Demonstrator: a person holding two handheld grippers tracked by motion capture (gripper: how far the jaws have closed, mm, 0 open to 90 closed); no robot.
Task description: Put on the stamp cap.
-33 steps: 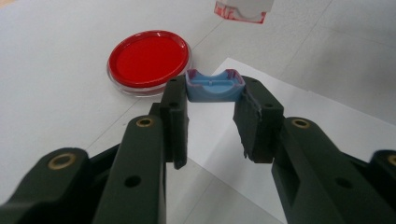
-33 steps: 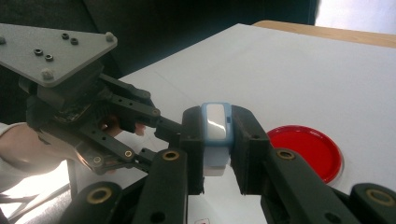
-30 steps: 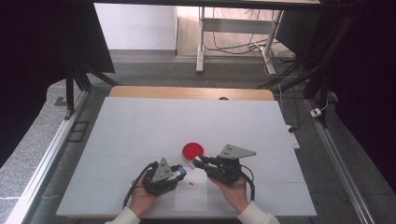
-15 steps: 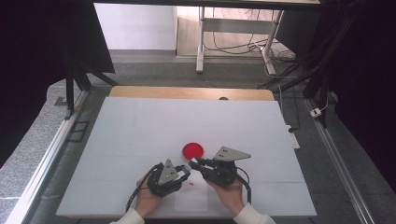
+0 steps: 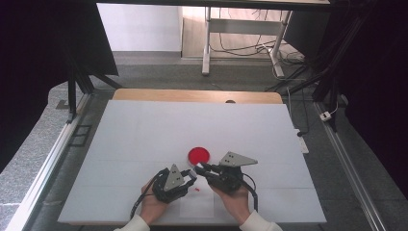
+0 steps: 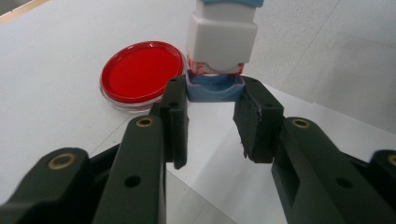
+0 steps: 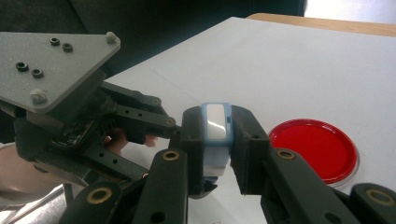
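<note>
**Both grippers closed on one small stamp near the table's front edge**

Your left gripper point(image 5: 191, 176) pinched the blue base point(image 6: 214, 87) of the white-and-blue stamp point(image 7: 215, 135); your right gripper point(image 5: 201, 168) clamped its white body. They met close to the near edge of the white table point(image 5: 144, 125). The red dish point(image 5: 198, 154) lay just beyond, at twelve o'clock, with open board past it. The left gripper view showed red marks at the stamp's seam; the high view showed a red speck point(image 5: 197, 190) at six o'clock.

Tool point(image 6: 212, 122) grips blue-white block point(image 6: 219, 51) beside red dish point(image 6: 140, 72).
</note>
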